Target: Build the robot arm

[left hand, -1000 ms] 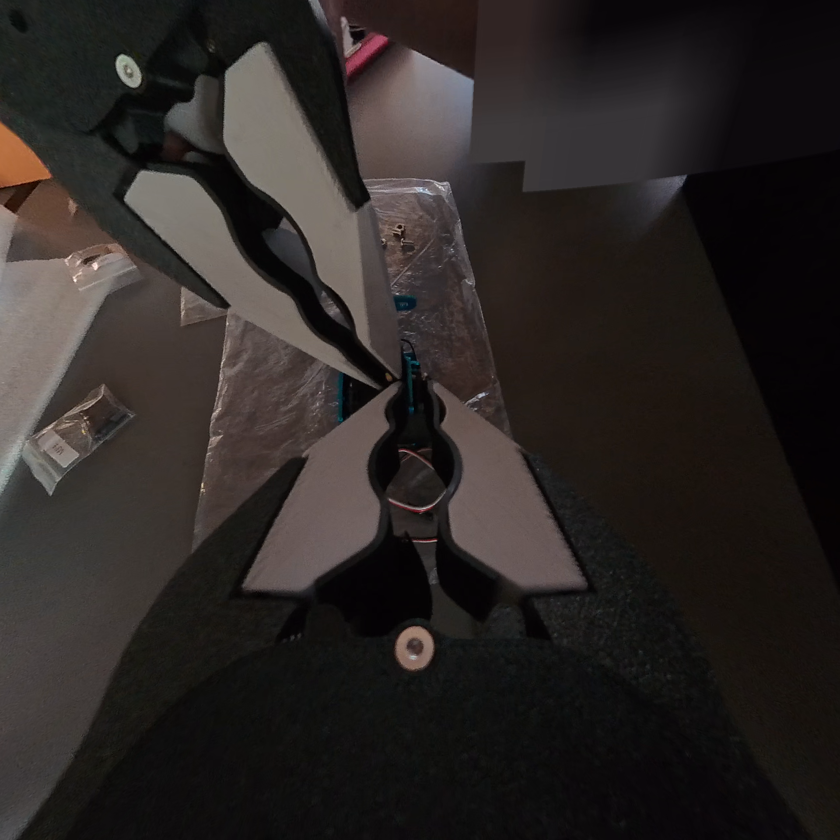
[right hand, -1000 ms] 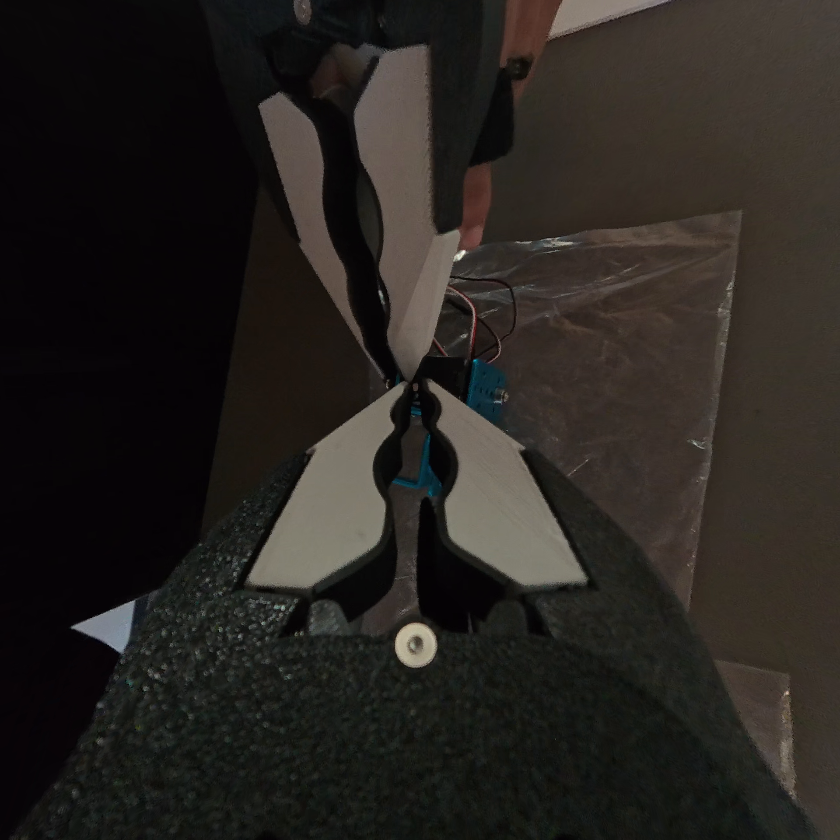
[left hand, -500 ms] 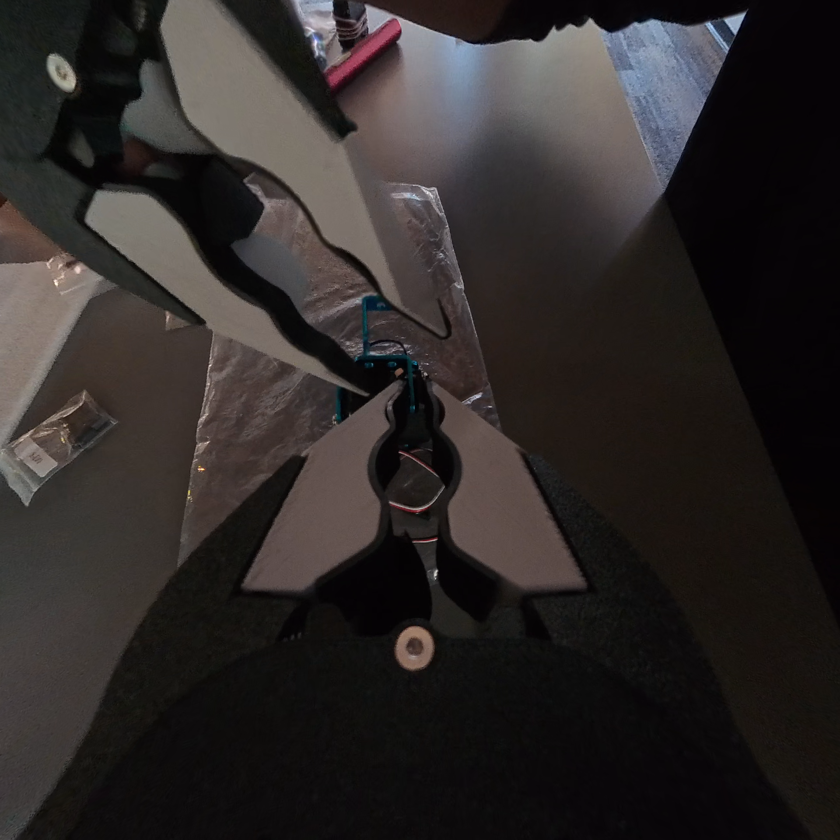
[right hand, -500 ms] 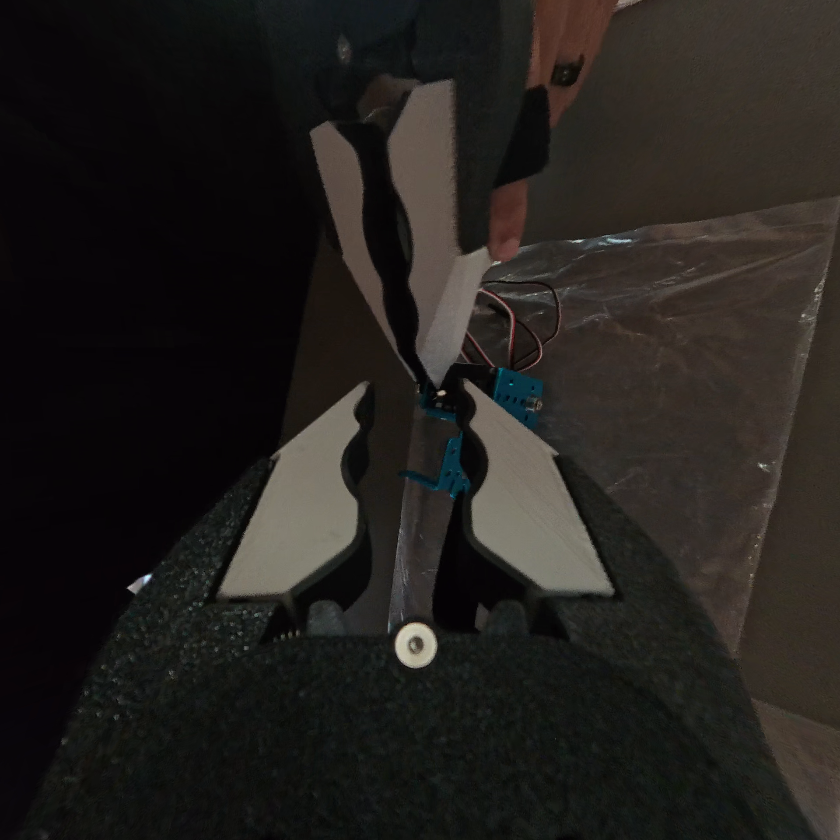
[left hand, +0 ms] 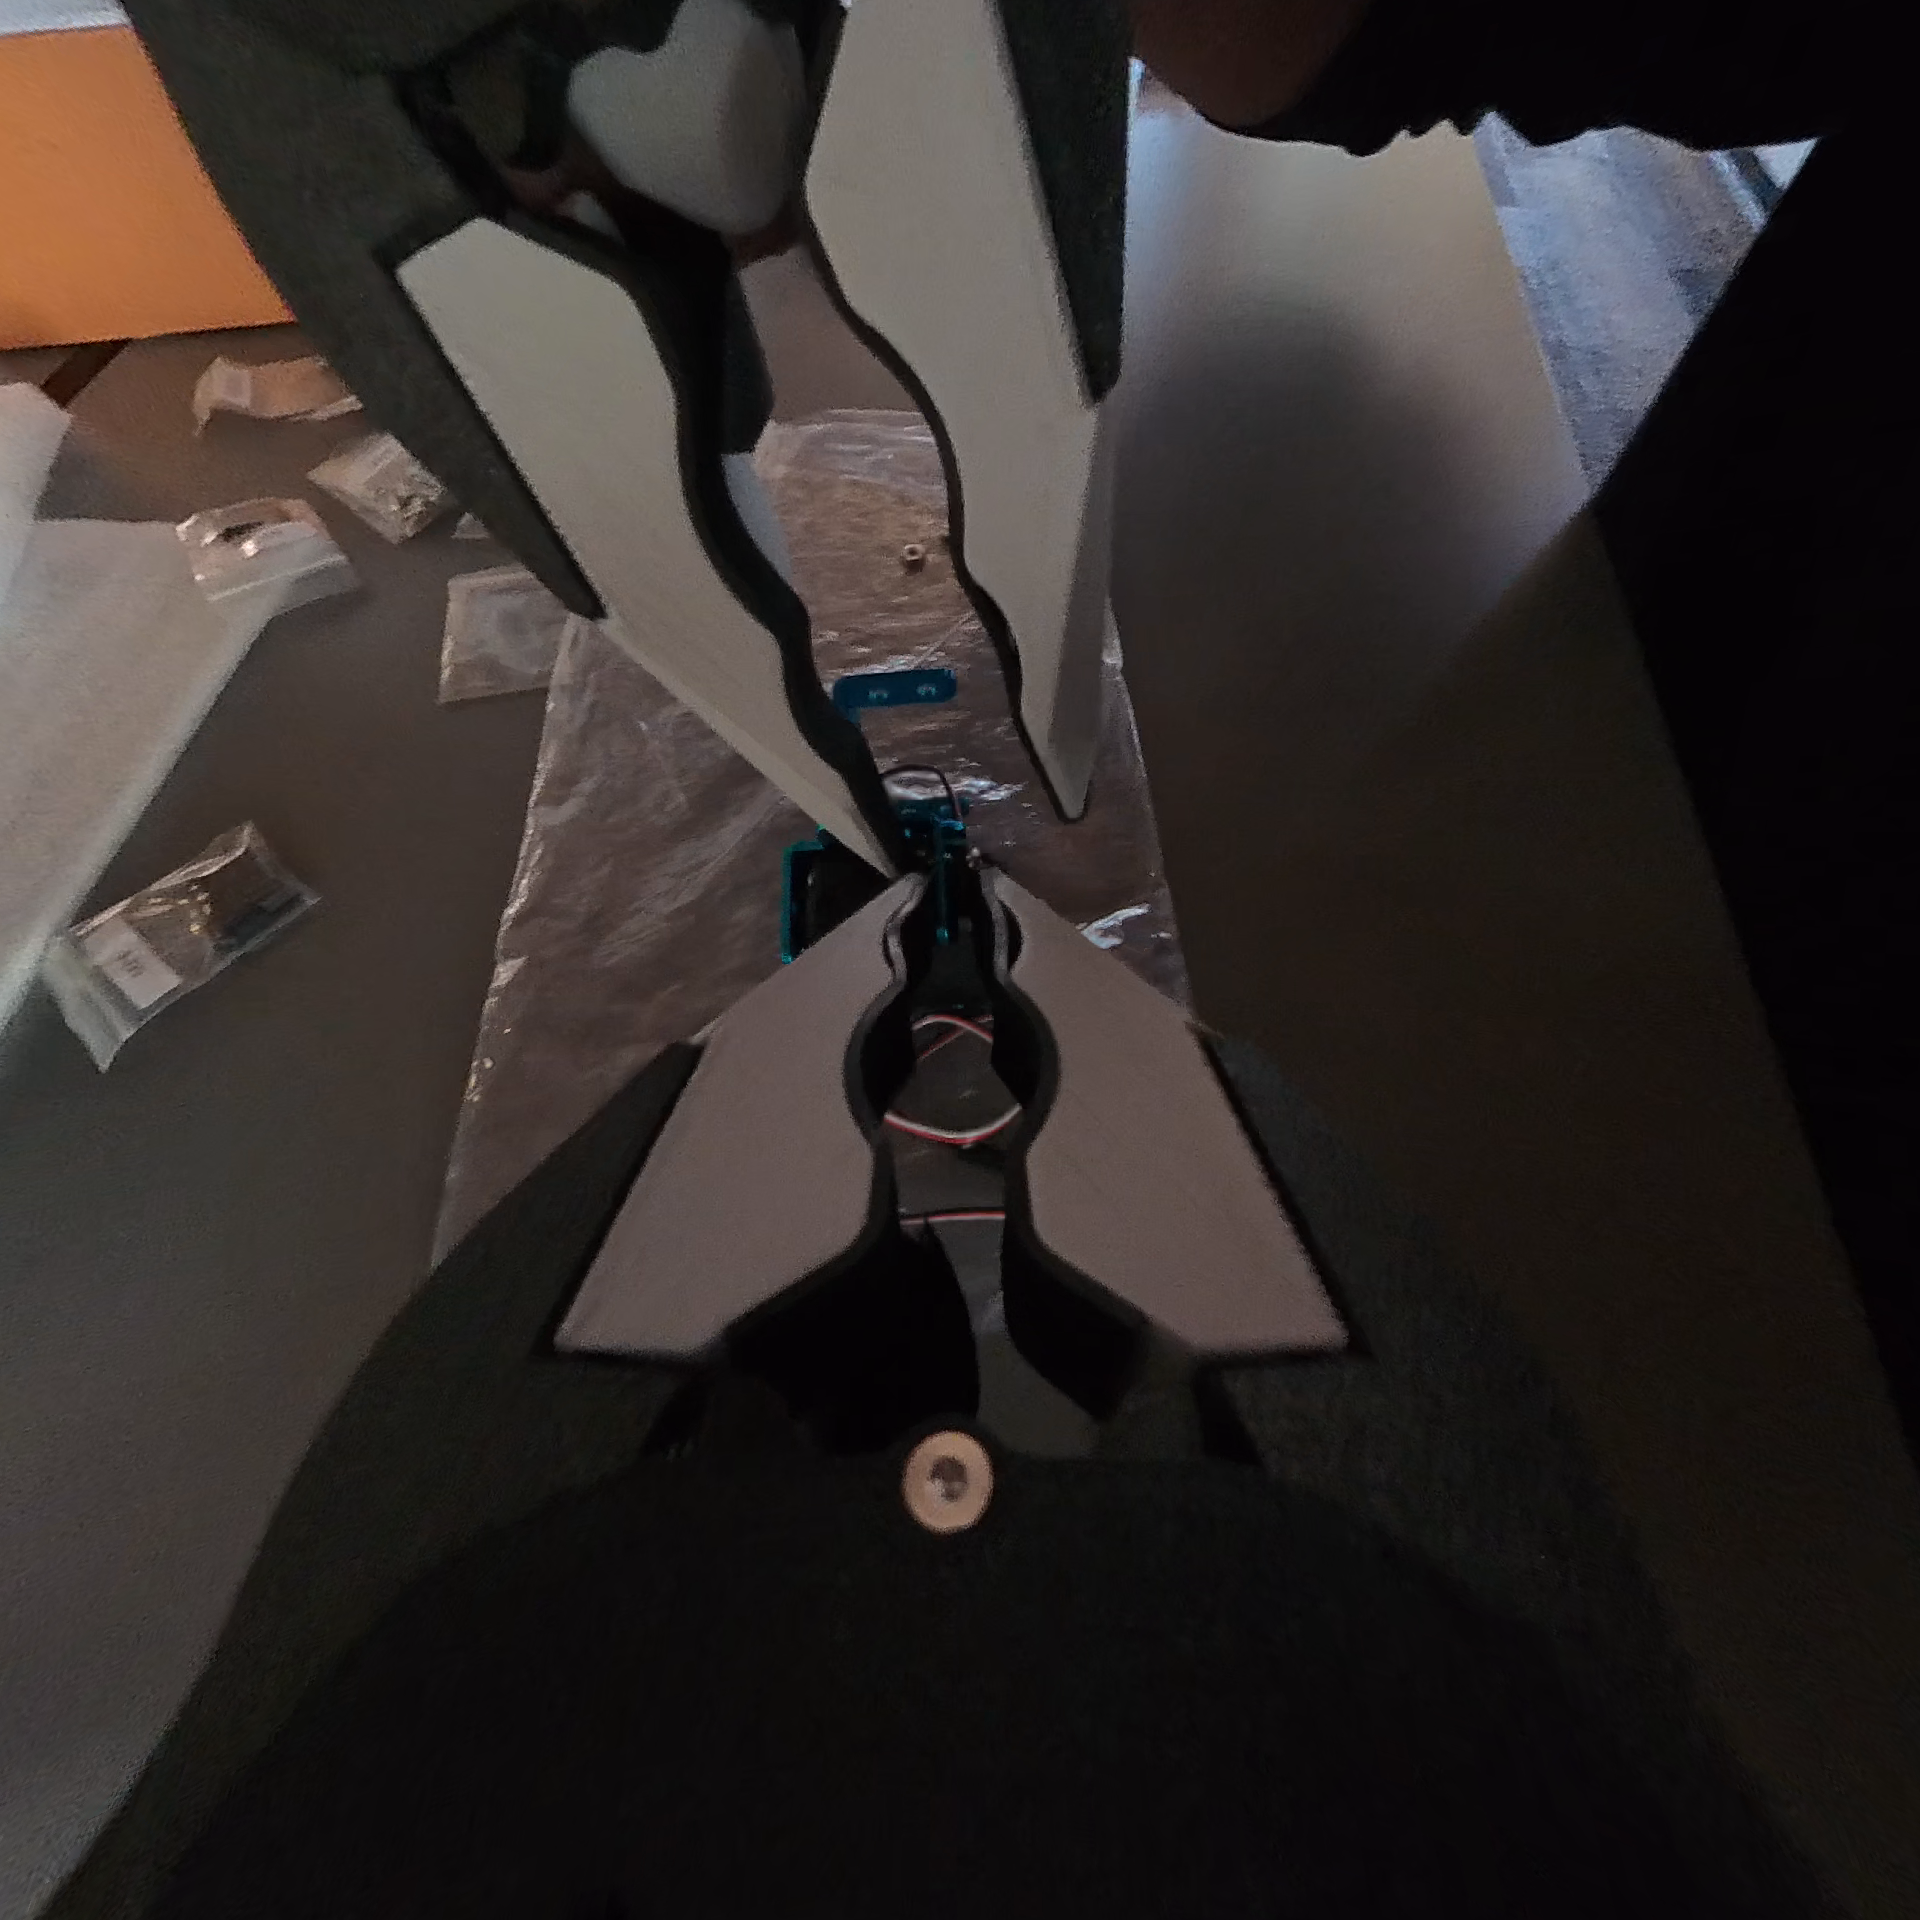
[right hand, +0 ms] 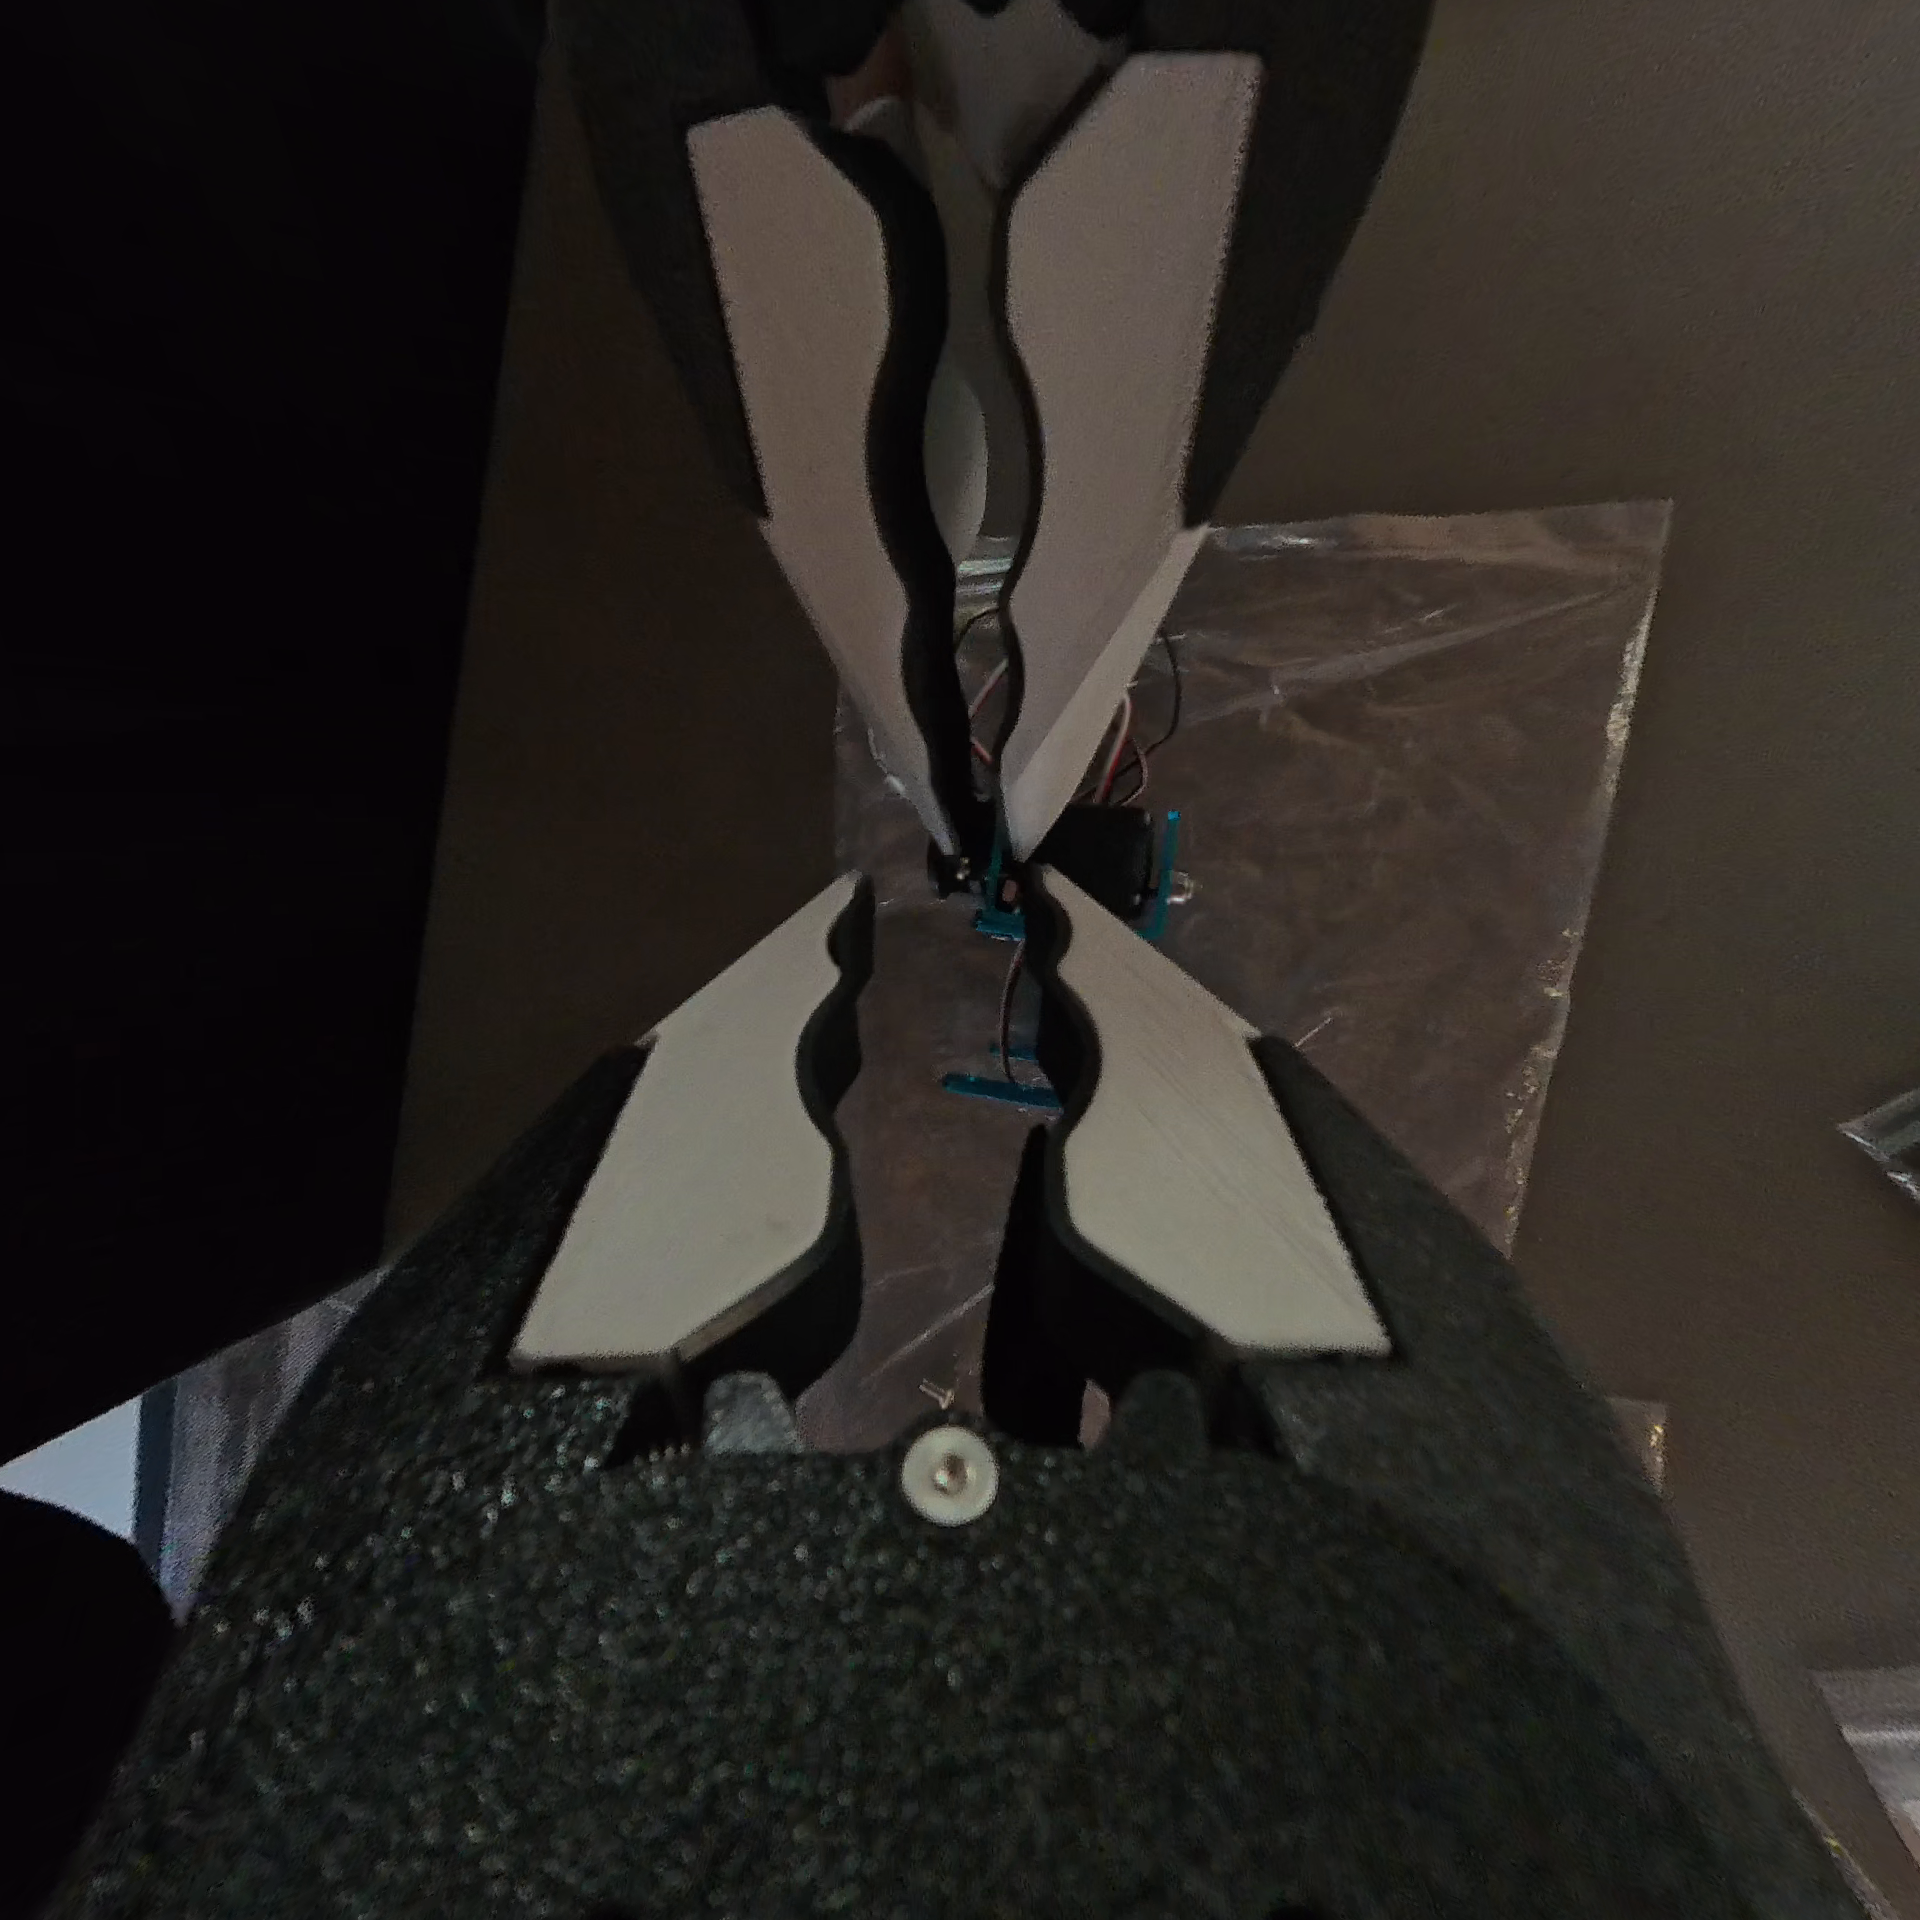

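My left gripper (left hand: 948, 883) is shut on a small black servo in a blue bracket (left hand: 821, 904), held just above a clear plastic sheet (left hand: 644, 831). Its red, white and black wires (left hand: 951, 1132) loop behind my fingertips. My right gripper (right hand: 951, 883) is open and empty, its tips on either side of the servo assembly (right hand: 1122, 842), tip to tip with the left gripper (right hand: 982, 831). A loose blue bracket piece (right hand: 997, 1086) lies on the sheet (right hand: 1351, 831) between the right fingers. The right gripper also shows from above in the left wrist view (left hand: 971, 826).
Several small clear bags of parts (left hand: 177, 935) lie on the brown table to the left, beside white foam (left hand: 83, 644). A small nut (left hand: 914, 556) and a flat blue plate (left hand: 896, 689) rest on the sheet. A tiny screw (right hand: 935, 1392) lies near the right gripper's base. My two grippers' fingertips are within a few centimetres of each other.
My right gripper has opened and let go of the blue bracket piece, which now lies on the sheet. It has swung round to face the left gripper, which stays shut on the servo.
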